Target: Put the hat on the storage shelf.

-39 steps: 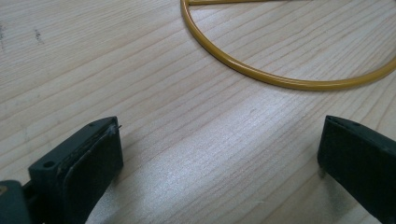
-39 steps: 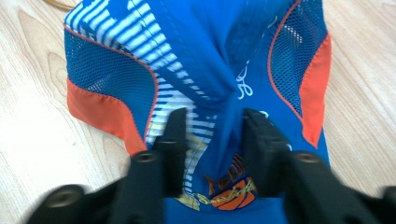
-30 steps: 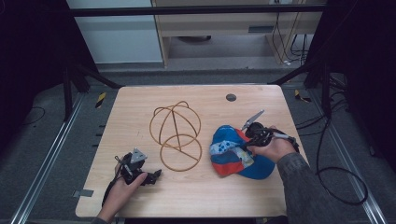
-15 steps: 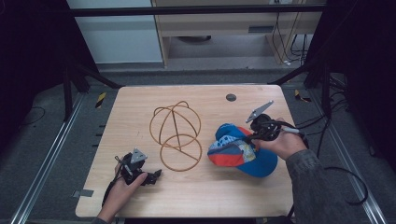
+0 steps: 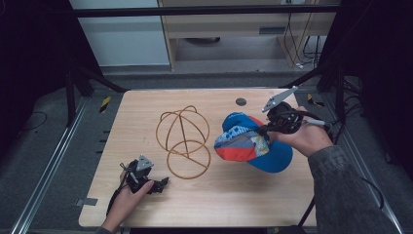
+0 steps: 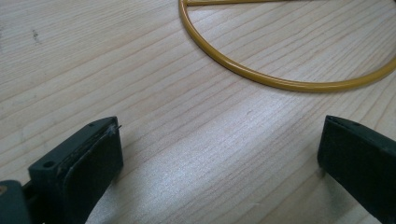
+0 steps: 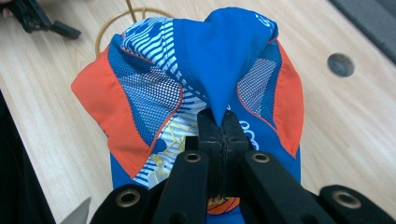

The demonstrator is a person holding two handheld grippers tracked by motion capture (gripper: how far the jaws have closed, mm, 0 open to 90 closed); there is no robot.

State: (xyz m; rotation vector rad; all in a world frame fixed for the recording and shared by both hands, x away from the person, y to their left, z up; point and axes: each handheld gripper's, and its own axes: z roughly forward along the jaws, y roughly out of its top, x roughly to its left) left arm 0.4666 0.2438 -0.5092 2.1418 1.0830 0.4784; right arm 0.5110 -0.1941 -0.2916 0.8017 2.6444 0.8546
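Wooden table (image 5: 146,117): right gripper (image 5: 267,129) pinches cap (image 5: 253,144) fabric; thin fold may slip. Left gripper (image 5: 163,183) spread, beside wire stand (image 5: 184,141).

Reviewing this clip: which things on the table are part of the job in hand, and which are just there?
In the job:
- cap, its blue fabric pinched by the right gripper
- wire hat stand, beside the cap
- left gripper, open, resting near the stand's base ring

Just there:
- round hole in the table

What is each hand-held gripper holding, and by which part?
Right hand-held gripper pinches the cap by a fold of blue crown fabric. Left hand-held gripper holds nothing.
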